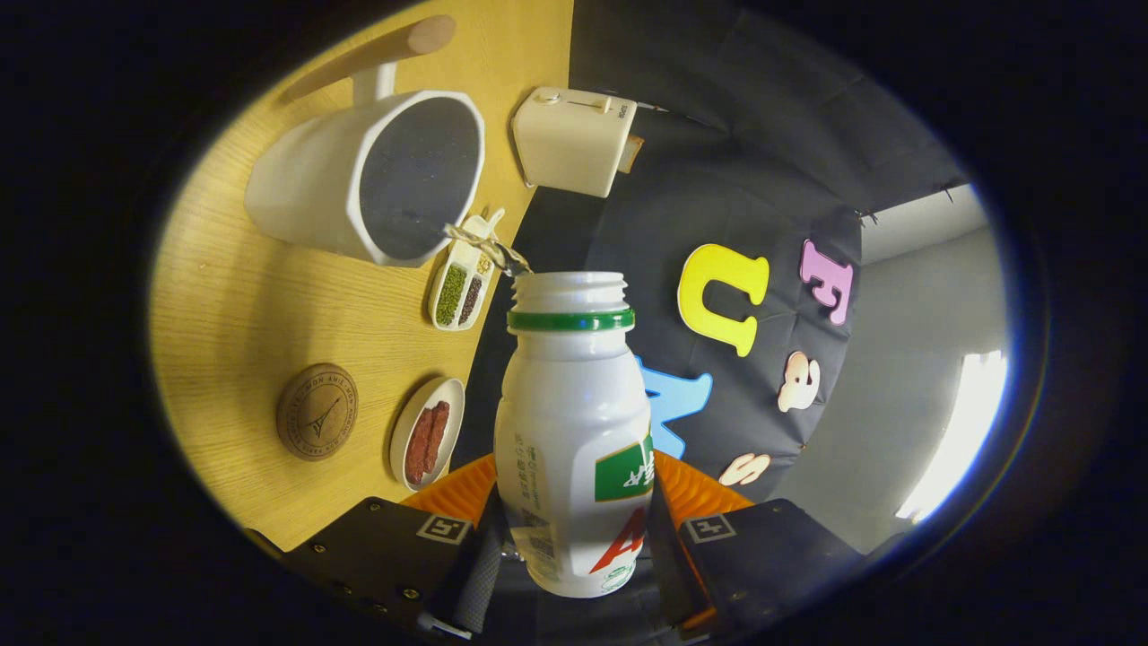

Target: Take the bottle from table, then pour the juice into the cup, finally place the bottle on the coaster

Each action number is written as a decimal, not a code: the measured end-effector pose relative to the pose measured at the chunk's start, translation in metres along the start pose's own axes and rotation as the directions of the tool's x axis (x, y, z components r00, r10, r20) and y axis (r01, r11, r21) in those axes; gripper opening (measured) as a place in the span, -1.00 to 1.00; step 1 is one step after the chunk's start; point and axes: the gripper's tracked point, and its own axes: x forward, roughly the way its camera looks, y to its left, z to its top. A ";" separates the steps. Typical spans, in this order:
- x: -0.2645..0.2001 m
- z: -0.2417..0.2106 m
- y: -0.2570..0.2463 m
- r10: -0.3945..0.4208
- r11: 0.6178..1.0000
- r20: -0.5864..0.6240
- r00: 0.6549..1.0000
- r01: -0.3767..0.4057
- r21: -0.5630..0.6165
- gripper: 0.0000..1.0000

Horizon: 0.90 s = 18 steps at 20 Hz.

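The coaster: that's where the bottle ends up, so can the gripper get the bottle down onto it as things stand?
Probably yes. The gripper is shut on the bottle, mid-pour into the cup. The coaster lies bare beside the small dish, nothing on it.

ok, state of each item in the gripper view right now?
White plastic bottle with green neck ring: uncapped, tilted, pouring, held between the fingers.
Gripper: shut on the bottle.
White cup with wooden handle: receiving a thin stream.
Round cork coaster: bare.
Cream toaster: idle.
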 end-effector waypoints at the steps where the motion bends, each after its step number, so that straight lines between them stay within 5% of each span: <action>1: 0.000 0.000 -0.002 -0.004 1.000 0.001 1.000 0.004 -0.002 0.43; 18: -0.002 0.012 -0.012 -0.029 0.995 0.017 0.999 0.031 -0.099 0.42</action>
